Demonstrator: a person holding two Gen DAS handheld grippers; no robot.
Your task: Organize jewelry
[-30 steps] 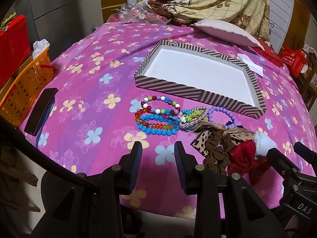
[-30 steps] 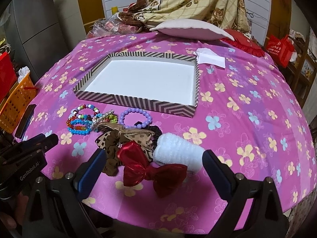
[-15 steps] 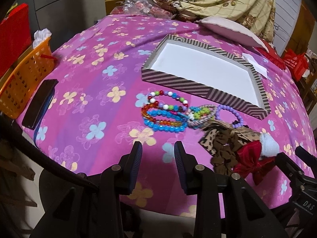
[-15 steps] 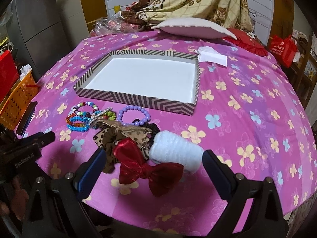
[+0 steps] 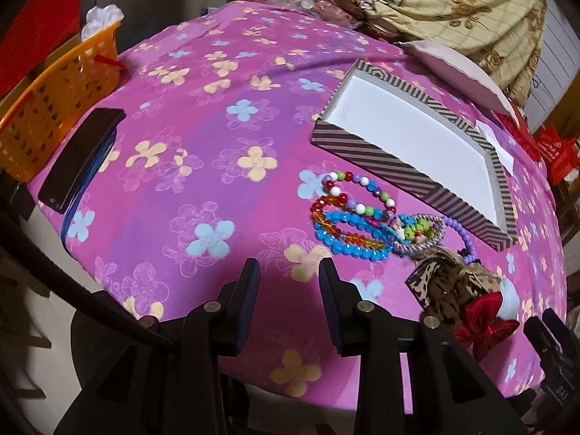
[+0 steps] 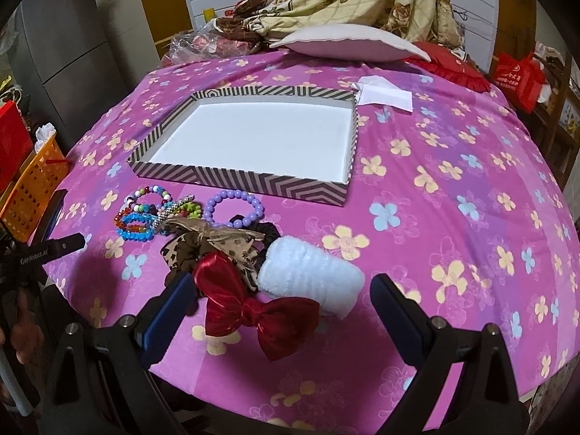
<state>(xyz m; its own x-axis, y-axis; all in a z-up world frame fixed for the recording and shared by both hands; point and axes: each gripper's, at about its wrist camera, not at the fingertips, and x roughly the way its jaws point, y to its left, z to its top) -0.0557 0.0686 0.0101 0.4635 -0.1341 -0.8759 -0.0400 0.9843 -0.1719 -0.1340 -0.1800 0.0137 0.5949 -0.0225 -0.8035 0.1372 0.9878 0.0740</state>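
Surface under everything is a bed with a pink flowered sheet [image 6: 453, 188].

Far left, off the bed edge: an orange basket [image 5: 54, 105] with a white wad in it. Just beside it, on the sheet's left edge, a dark flat case [image 5: 81, 159] lying flat.

Left gripper [image 5: 289, 290] low over the near edge of the sheet, jaws apart, only bare sheet between them. In the right wrist view its tip shows at the left margin.

Next right: a cluster of beaded bracelets [image 5: 353, 217], multicolour, blue and orange strands overlapping, with a woven band touching them and a purple bead bracelet [image 6: 233, 208] just beside. All lie on the sheet, in front of the near wall of the striped tray [image 6: 232, 177]. Tray is shallow, white inside, nothing in it.

Touching the bracelets on the near side: a leopard-print bow [image 6: 206, 241] and a dark scrunchie, piled together. On top toward the viewer, a red satin bow [image 6: 250, 311]; against its right side, a white fluffy roll [image 6: 308, 275].

Right gripper [image 6: 281, 302] spread wide, jaws well apart, the red bow and white roll lying between them, pads not touching either.

Behind the tray: a folded white paper [image 6: 384, 96], a pale cushion [image 6: 348, 47], a heaped floral quilt.
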